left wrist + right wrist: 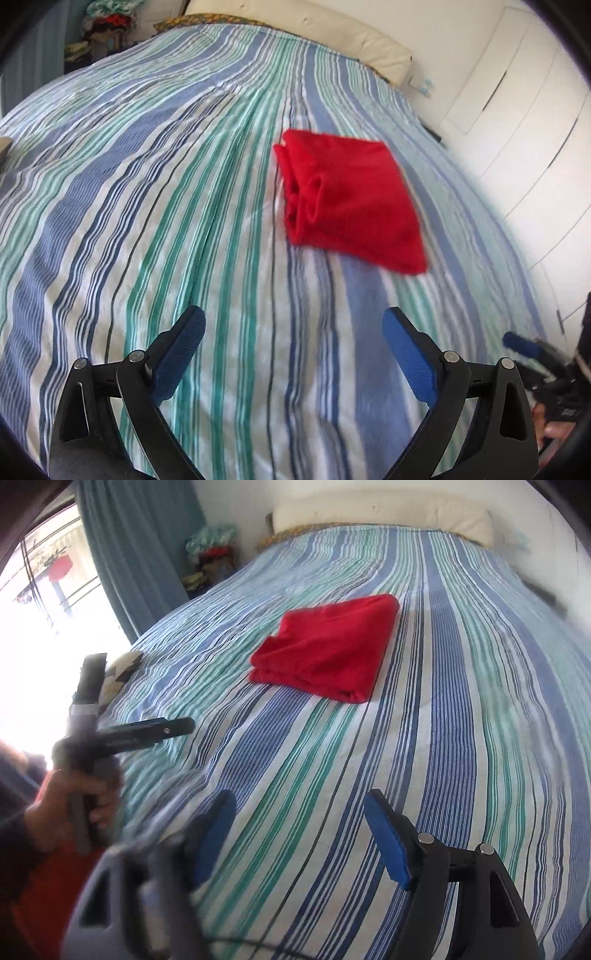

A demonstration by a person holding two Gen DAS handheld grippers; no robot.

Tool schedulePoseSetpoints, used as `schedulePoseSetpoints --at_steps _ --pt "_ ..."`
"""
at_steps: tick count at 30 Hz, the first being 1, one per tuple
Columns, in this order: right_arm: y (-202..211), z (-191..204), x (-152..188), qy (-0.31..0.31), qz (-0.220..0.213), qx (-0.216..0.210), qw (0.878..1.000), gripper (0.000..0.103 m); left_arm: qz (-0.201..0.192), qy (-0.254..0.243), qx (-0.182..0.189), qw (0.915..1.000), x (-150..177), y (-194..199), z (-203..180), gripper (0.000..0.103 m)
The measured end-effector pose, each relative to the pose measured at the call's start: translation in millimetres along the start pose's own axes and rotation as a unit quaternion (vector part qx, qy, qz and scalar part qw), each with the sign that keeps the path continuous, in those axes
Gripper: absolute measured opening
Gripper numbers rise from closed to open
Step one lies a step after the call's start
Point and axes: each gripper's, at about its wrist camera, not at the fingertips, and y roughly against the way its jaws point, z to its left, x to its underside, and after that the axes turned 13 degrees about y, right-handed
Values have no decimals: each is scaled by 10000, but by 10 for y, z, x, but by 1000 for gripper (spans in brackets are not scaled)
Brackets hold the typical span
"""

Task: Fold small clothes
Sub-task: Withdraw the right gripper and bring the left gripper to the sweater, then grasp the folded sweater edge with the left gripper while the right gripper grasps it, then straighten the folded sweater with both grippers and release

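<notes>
A red garment (347, 199) lies folded into a compact rectangle on the striped bedspread (166, 184). It also shows in the right wrist view (328, 650), near the middle of the bed. My left gripper (293, 325) is open and empty, held above the bed short of the garment. My right gripper (299, 808) is open and empty too, also back from the garment. The left gripper shows from the side in the right wrist view (162, 731), held in a hand at the left.
A cream headboard (388, 513) runs along the far end of the bed. White cupboard doors (535, 122) stand to the right. A teal curtain (136, 542) and bright window are at the left, with a pile of clothes (210, 550) in the corner.
</notes>
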Motion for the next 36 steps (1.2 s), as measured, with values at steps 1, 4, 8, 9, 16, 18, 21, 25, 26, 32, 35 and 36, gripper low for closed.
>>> schedulePoseSetpoints --at_steps 1,4,8,9,16,18,21,25,26,32,35,36 --pt "-44 -98 -72 -131 -41 2 9999 72 50 65 122 9999 -161 -46 -72 97" --pt "-161 -398 -383 -413 -299 41 9987 72 255 195 150 9994 -627 -360 -319 97" --pt "-443 -849 -879 -909 -639 22 9938 78 551 318 -168 9978 -1009 -993 -534 96" --pt "-568 -971 -998 -1043 -666 -38 9923 83 601 307 -383 9970 -1058 -1146 -528 94" --pt "-1647 -1652 -1369 -1923 -295 -625 9789 82 1005 10 -916 9907 -1042 -1778 -356 93" --pt "-1933 -1648 -1421 -1841 -26 -831 9794 71 975 126 -817 9918 -1038 -1803 -302 96" --pt "-2248 -1602 -1452 -1806 196 -1131 9768 59 1133 160 -582 9917 -1002 -1880 -271 93" --pt "-2283 -1585 -1504 -1828 266 -993 9778 36 1486 441 108 9879 -1030 -1900 -292 30" --pt "-2247 -1555 -1536 -1733 277 -910 9803 34 1434 429 152 9886 -1058 -1850 -316 24" --pt "-1803 -1272 -1987 -980 -147 -419 9942 30 855 -128 420 9954 -1234 -1219 -600 22" --pt "-1503 -1199 -2219 -886 -498 -492 9936 30 637 -249 606 9958 -1325 -877 -660 22" --pt "-1416 -1161 -2278 -837 -581 -505 9935 30 600 -272 644 9957 -1323 -796 -653 22"
